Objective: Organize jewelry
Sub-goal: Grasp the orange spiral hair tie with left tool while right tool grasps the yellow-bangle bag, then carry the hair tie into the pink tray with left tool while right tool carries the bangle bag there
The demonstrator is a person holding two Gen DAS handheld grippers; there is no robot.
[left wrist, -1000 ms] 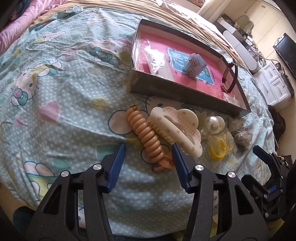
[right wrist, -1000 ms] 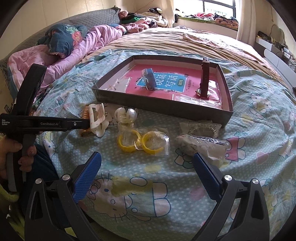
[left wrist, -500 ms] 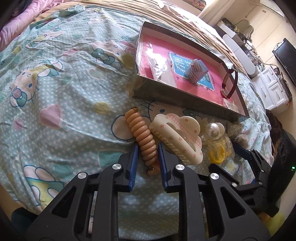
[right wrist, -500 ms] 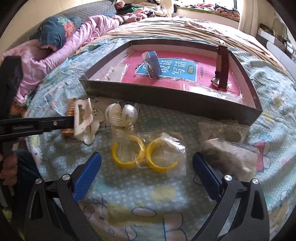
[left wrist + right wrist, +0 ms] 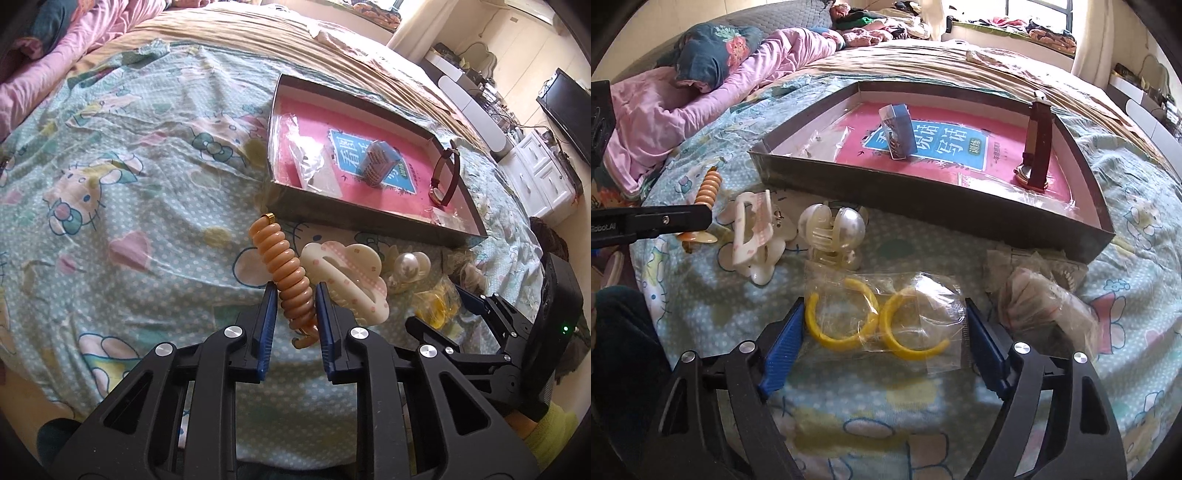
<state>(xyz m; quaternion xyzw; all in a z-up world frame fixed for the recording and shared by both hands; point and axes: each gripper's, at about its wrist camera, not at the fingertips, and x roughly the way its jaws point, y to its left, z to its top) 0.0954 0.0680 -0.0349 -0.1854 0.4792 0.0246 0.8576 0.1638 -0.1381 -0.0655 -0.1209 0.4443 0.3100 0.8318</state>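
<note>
With the left gripper (image 5: 293, 295) clamping the coil hair tie (image 5: 286, 273), I spread the right gripper (image 5: 884, 328) around the bagged yellow hoops (image 5: 879, 317); next, lift toward the tray (image 5: 373, 221) ahead.

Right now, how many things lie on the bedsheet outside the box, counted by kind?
Hair clips: 2, cloud clip and pearl clip.
Spiral hair tie: 1, in the left claw.
Yellow hoops: 2, in one bag.
Other bags: 2.
Total: 7.

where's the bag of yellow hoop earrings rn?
Right wrist view: bag of yellow hoop earrings lies on the bedsheet between the open right gripper fingers, just below the pearl hair claw.
</note>
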